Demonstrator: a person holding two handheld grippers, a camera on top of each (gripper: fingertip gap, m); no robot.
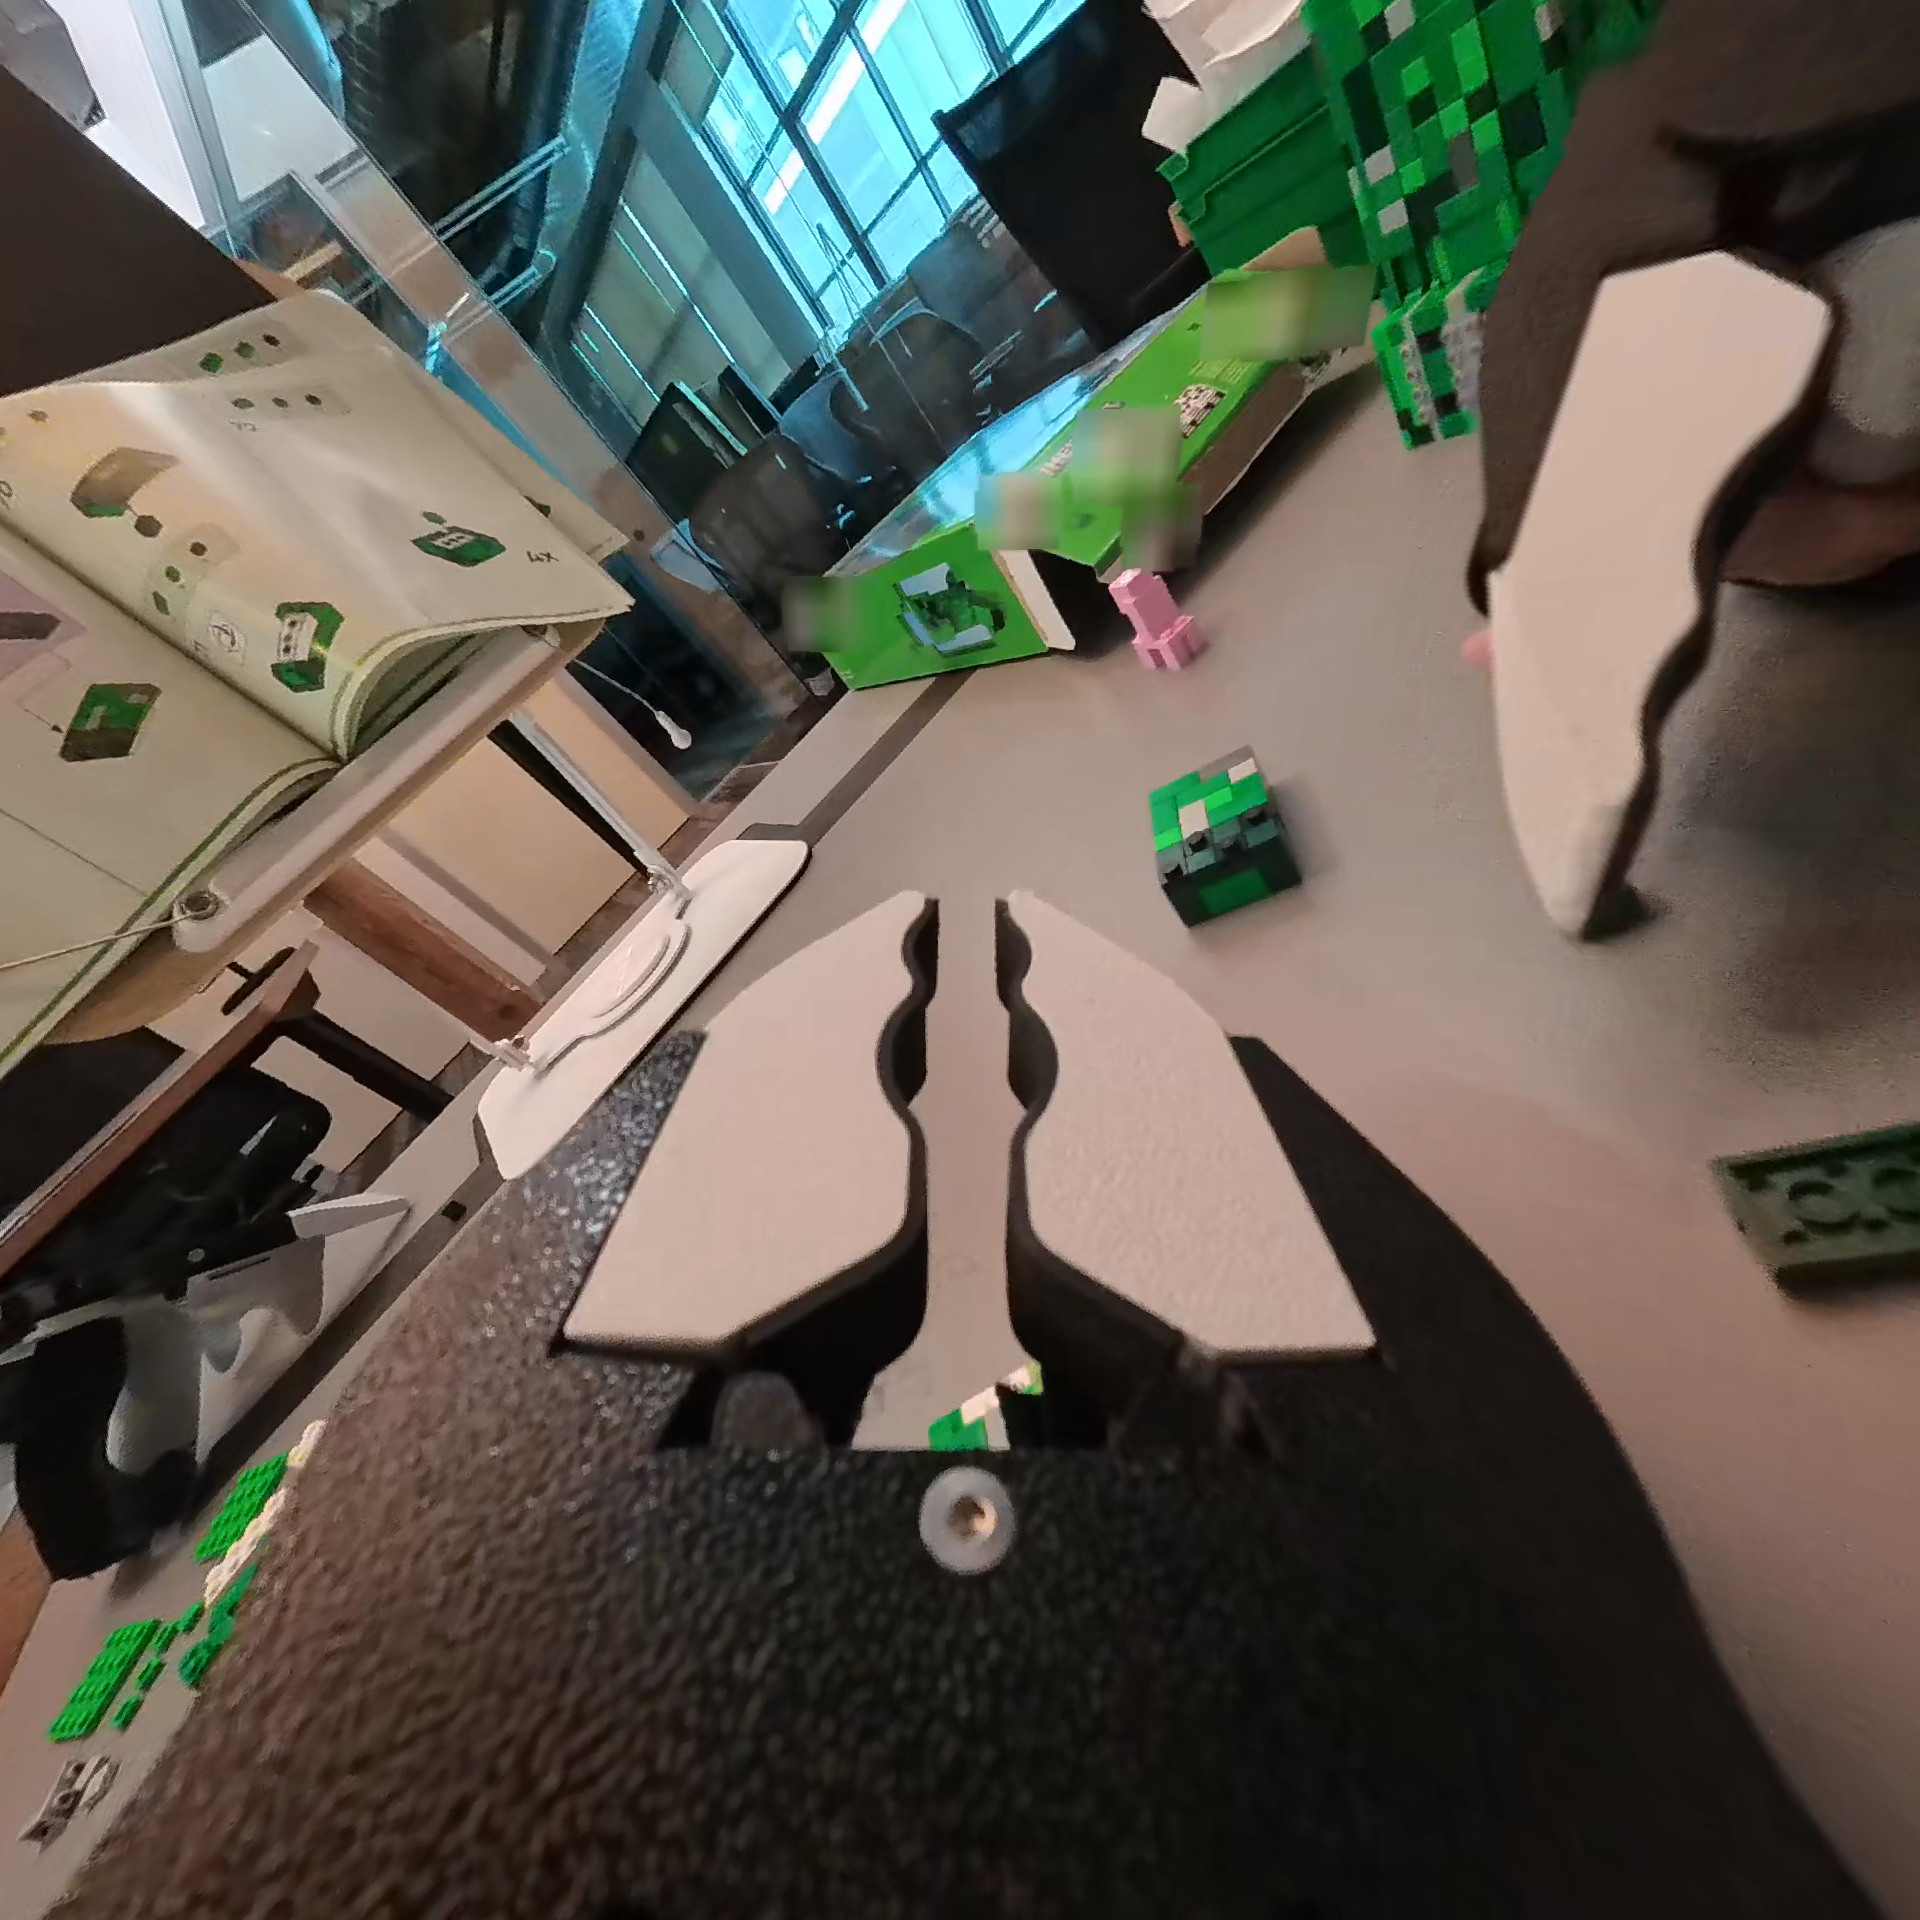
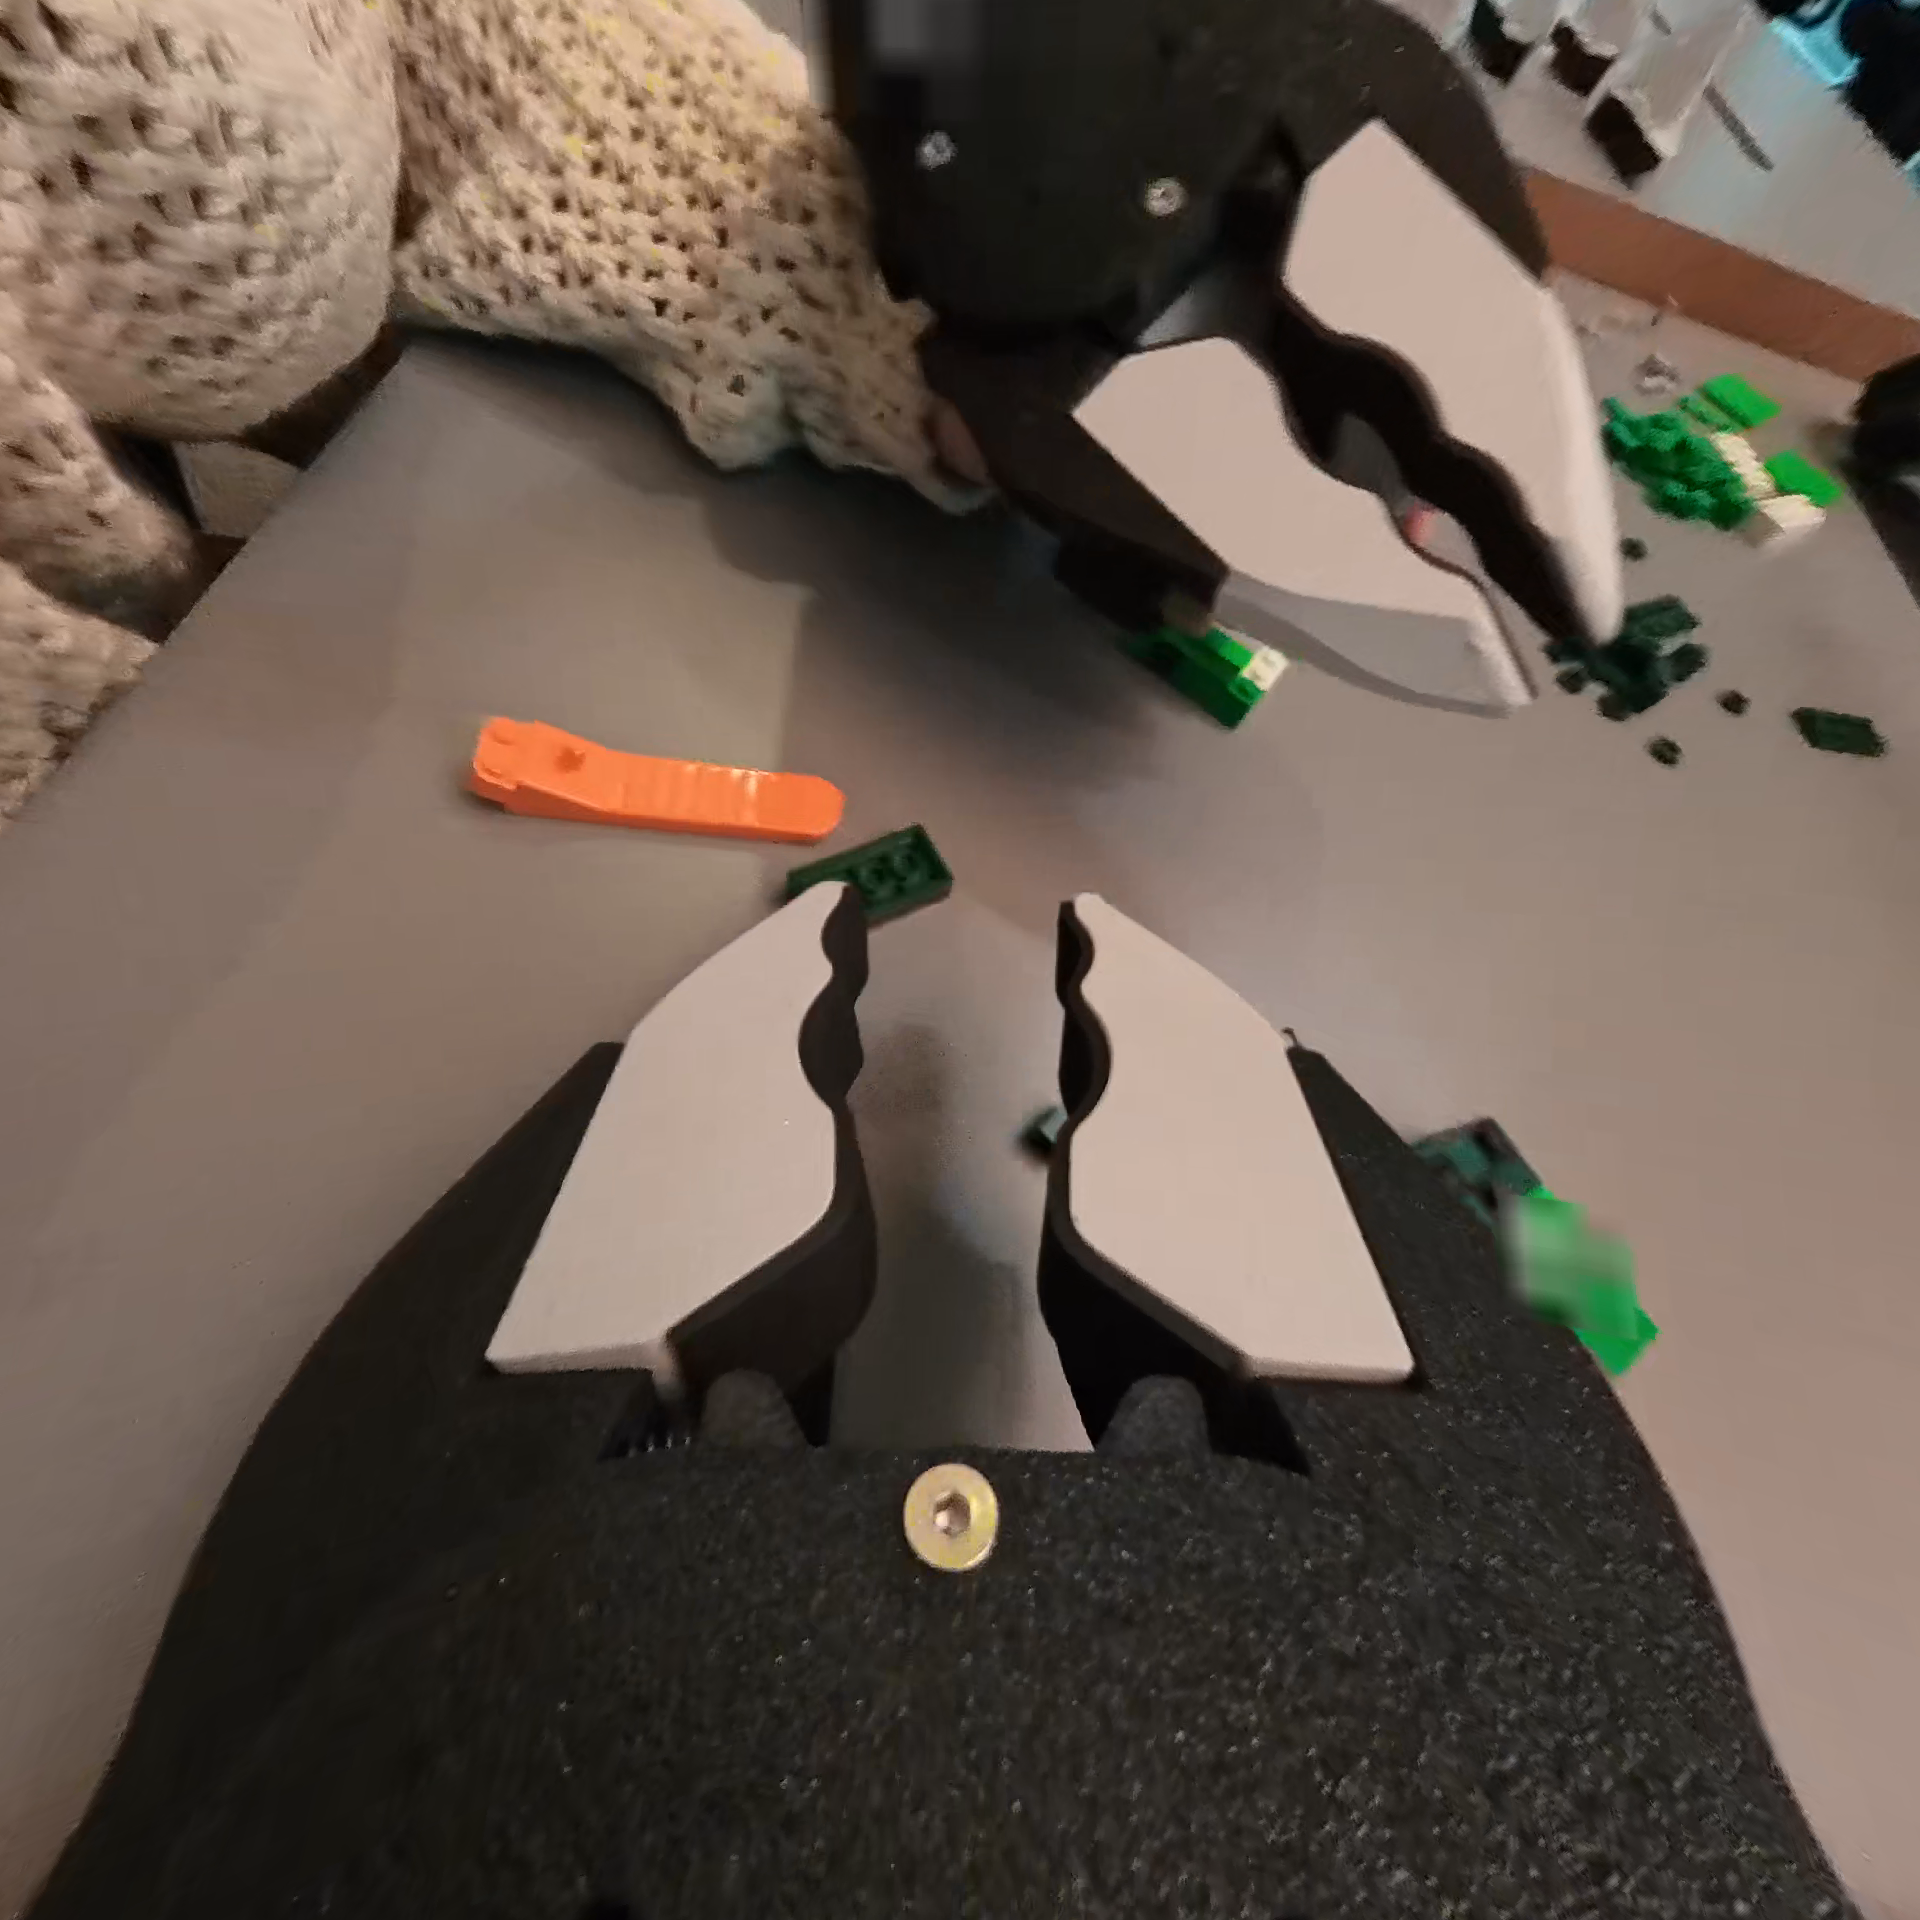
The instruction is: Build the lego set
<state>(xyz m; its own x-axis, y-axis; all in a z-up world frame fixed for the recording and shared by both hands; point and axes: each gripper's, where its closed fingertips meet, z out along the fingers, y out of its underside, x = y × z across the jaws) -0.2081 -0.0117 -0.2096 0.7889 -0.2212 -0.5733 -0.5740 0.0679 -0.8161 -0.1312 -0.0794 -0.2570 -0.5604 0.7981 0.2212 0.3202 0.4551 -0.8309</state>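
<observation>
My left gripper (image 1: 966, 909) is empty above the grey table (image 1: 1351, 1039), its jaws only a narrow gap apart. A small green cube build (image 1: 1226, 842) stands ahead and to its right, and a dark green plate (image 1: 1829, 1205) lies at the right. My right gripper (image 2: 961, 909) is open and empty over the table. A dark green plate (image 2: 873, 868) lies just past its left fingertip. The left gripper (image 2: 1564, 665) also shows in the right wrist view, its tips at a pile of dark green pieces (image 2: 1631, 665), above a small green build (image 2: 1205, 665).
An orange brick separator (image 2: 655, 790) lies left of the plate. An instruction booklet (image 1: 208, 571) sits on a stand at the left. A green box (image 1: 987, 582), a pink figure (image 1: 1158, 623) and a tall green build (image 1: 1455, 156) stand at the back. Loose green pieces (image 2: 1725, 468) lie at the far right.
</observation>
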